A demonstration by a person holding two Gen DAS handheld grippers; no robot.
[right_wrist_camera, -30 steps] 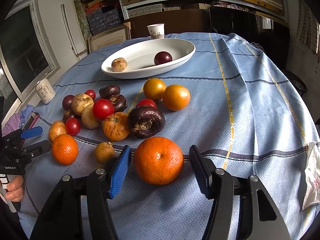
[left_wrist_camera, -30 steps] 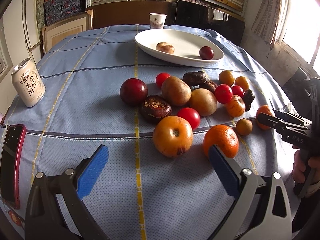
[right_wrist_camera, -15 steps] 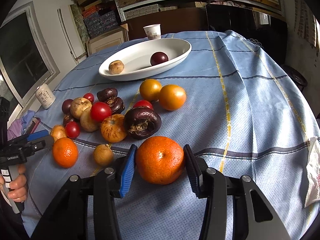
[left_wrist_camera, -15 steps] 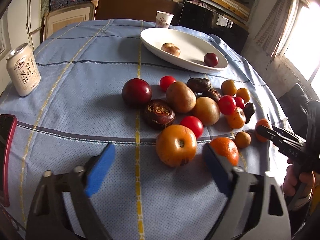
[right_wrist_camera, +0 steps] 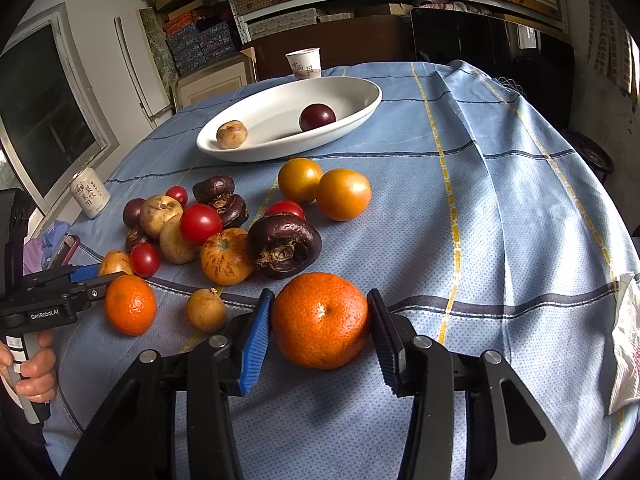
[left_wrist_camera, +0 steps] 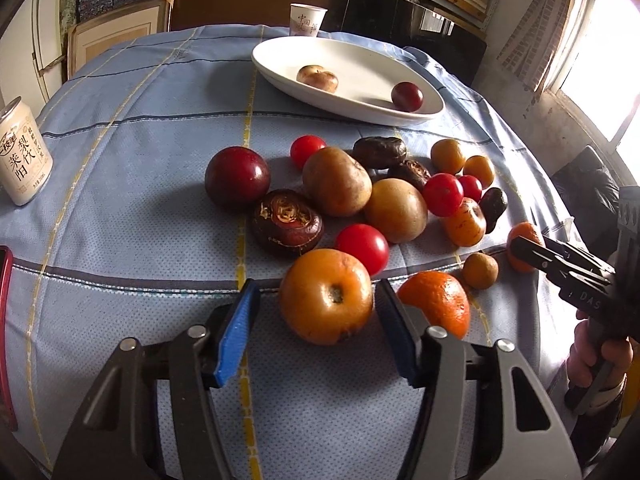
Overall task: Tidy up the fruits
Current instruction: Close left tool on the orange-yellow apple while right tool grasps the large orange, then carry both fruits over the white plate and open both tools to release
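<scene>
My left gripper is closing around a smooth orange persimmon-like fruit on the blue cloth. Its right pad touches the fruit and a gap shows at the left pad. My right gripper is shut on a tangerine, both pads against its sides. A second tangerine lies just right of the left gripper. A pile of red, brown and dark fruits sits mid-table. The white oval dish at the back holds a brown fruit and a dark red plum.
A drink can stands at the left. A paper cup stands behind the dish. A red phone lies at the left edge and a white plastic bag at the right edge. Shelves and boxes stand behind the table.
The left jaws have narrowed from wide open around the orange fruit, and the gripper has edged closer to it. The right jaws closed the last gap onto the tangerine.
</scene>
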